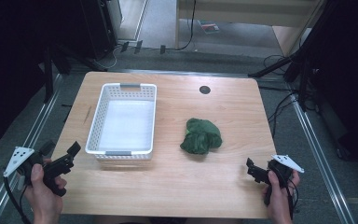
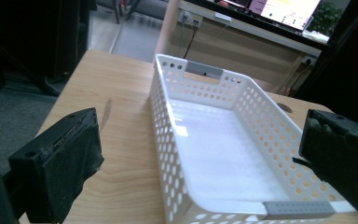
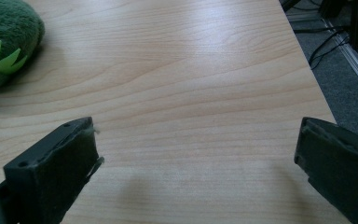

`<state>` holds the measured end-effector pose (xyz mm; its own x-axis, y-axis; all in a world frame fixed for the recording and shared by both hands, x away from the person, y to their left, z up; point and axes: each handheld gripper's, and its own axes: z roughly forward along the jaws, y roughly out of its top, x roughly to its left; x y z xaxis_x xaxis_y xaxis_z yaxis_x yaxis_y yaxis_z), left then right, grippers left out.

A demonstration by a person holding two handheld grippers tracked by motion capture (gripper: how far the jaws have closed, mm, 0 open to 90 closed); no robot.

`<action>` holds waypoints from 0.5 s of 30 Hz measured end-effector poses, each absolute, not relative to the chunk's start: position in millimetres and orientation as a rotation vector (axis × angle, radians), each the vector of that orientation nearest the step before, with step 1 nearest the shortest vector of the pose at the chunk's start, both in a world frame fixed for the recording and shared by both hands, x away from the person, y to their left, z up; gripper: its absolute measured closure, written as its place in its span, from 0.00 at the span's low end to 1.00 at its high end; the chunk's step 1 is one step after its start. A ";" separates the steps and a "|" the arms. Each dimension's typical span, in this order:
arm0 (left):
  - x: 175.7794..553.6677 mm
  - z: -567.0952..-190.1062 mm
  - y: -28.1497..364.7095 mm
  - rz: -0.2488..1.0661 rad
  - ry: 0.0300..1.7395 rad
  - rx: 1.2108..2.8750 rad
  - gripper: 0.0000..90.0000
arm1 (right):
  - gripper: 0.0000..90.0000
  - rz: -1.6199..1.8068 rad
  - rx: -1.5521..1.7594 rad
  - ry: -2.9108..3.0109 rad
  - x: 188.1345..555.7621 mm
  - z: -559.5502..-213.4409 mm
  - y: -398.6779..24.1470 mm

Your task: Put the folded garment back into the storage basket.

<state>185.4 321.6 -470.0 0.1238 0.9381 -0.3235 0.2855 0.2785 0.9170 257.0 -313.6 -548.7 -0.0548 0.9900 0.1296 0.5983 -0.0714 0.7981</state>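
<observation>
High view: a soft, crumpled green plush toy (image 1: 201, 136) lies on the pale wood-grain table (image 1: 223, 182), ahead and left of the right gripper (image 1: 252, 170). Just ahead of the left gripper (image 1: 70, 156) sits a white, perforated plastic basket (image 1: 98, 126) with nothing in it. Both grippers' padded black jaws are spread wide and hold nothing. Grey carpet and cables surround the table.

I see even overhead light, glare on the basket floor (image 2: 223, 154), soft focus, dark surroundings beyond the table (image 1: 233, 107).
</observation>
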 end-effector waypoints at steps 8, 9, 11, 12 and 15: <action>195.6 -463.8 294.6 0.673 1.375 1.305 0.00 | 0.00 0.991 1.710 1.702 256.9 -548.6 -313.8; 197.4 -463.0 291.2 0.663 1.369 1.311 0.00 | 0.00 0.991 1.710 1.702 256.9 -548.6 -313.8; 201.6 -461.9 284.1 0.655 1.357 1.332 0.00 | 0.00 0.991 1.712 1.697 257.0 -548.8 -313.9; 206.3 -460.7 277.3 0.637 1.346 1.341 0.00 | 0.00 0.992 1.712 1.696 257.1 -548.8 -314.1; 211.1 -459.1 270.8 0.631 1.334 1.349 0.00 | 0.00 0.992 1.712 1.694 257.1 -548.8 -314.2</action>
<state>211.1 270.8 -459.1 0.2288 0.9242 -0.3057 0.3505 0.2147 0.9116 257.1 -314.2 -548.8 -0.0562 0.9896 0.1327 0.6001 -0.0727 0.7966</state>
